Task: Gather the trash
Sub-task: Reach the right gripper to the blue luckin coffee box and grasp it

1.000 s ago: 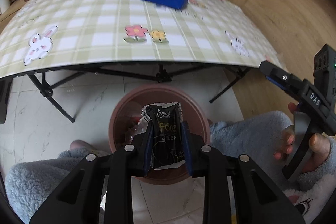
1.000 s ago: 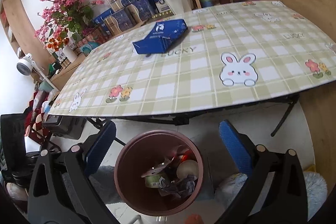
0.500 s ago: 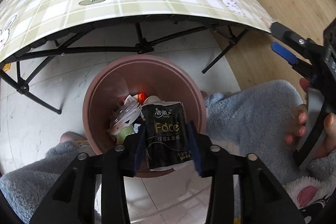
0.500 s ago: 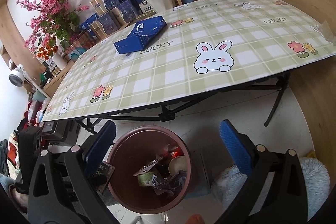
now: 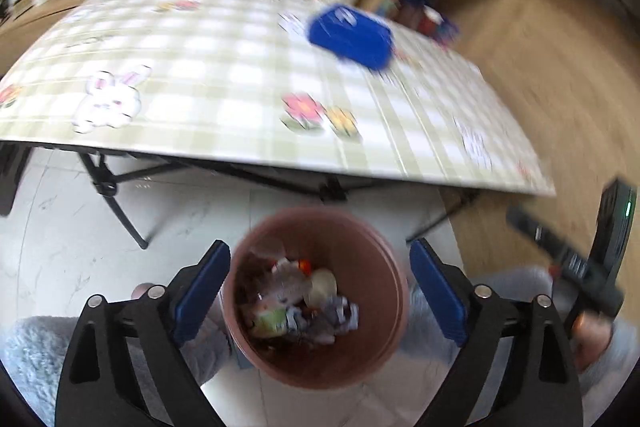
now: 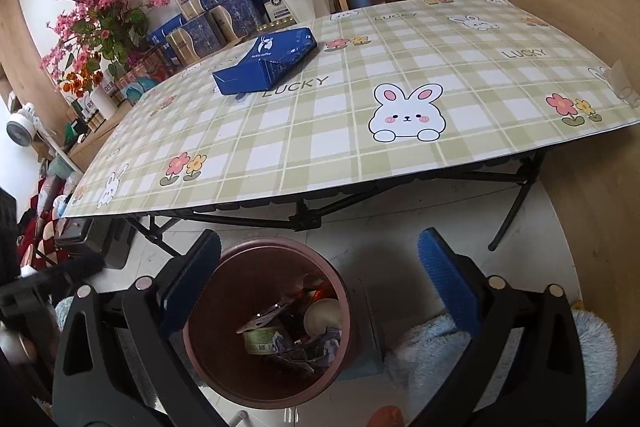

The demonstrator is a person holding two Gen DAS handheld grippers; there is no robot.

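Folding table (image 6: 400, 75), far edge: one blue coffee box (image 6: 266, 61) left.
My left gripper (image 5: 320, 291) just opened empty over the bin (image 5: 384, 259); right gripper (image 6: 320, 279) spread too. Light, stiff carton, probably — I'd pinch its narrow sides.

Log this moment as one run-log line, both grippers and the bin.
left gripper: open, jaws just opened, empty | right gripper: open, empty | bin: holds trash | blue box: on table

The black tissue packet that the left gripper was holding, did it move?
Yes. The left gripper has just been opening, and nothing is between its pads now. The packet has left them, most likely down into the brown bin below.
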